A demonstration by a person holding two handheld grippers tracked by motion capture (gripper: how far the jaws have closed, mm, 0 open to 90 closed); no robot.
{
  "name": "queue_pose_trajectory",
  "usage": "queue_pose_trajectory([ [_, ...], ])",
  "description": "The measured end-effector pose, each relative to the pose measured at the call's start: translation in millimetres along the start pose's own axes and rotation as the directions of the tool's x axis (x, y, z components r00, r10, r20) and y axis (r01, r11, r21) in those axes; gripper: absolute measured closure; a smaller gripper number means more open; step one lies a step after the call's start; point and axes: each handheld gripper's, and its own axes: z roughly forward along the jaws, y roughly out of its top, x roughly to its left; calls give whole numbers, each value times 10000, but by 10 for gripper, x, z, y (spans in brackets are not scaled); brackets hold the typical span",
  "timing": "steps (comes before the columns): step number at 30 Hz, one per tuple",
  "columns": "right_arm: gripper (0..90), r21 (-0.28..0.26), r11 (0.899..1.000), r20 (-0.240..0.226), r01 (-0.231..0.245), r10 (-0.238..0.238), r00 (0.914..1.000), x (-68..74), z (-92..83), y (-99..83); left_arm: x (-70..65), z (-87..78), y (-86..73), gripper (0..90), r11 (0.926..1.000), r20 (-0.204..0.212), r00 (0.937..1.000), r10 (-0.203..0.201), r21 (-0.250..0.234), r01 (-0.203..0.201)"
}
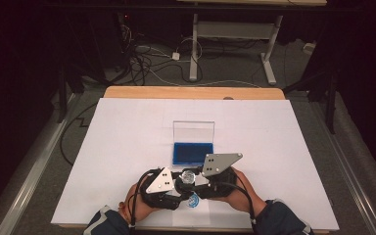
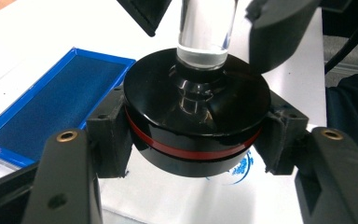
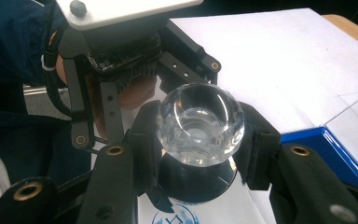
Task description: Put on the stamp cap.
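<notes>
The two black jaws of the left gripper point(image 2: 193, 140) stand nearest in the left gripper view and they press from both sides on the round black base with a thin red ring point(image 2: 196, 121) of a stamp. They are closed as far as the base lets them. From the middle of this base a clear, glass-like handle point(image 2: 206, 32) rises straight up. The right gripper point(image 3: 199, 133) is closed on the faceted clear knob point(image 3: 200, 123) at the top of this handle, with one pad on each side.

The stamp point(image 1: 188, 179) is held just above the white sheet of paper point(image 1: 127, 147) that covers the wooden table point(image 1: 191, 92), near the person's edge. Under the stamp a round blue print point(image 3: 175, 217) is on the paper. Just beside the stamp, on the far side, lies the blue ink pad point(image 1: 193, 152) in its open case, whose clear lid point(image 1: 194, 131) stands upright. Both hands point(image 1: 139, 201) are close together.
</notes>
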Motion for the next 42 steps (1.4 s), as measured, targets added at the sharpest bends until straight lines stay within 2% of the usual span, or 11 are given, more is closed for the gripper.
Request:
queue_pose_trajectory([
  [13,565,-155,9999,41,-3,4,10000,-4,-22,-8,13,-37,14,361,10000,11,10000,-30,-50,30],
  [15,566,-162,9999,63,-8,9,10000,-1,-19,-13,23,-40,5,360,9998,100,9998,-150,-94,151],
  [24,566,81,9997,101,251,-251,9996,35,24,-23,16,10,-11,359,9995,364,9991,-235,229,227],
  [42,564,270,9996,29,108,-109,9999,21,70,-54,7,70,-67,353,9996,228,9997,-123,263,117],
])
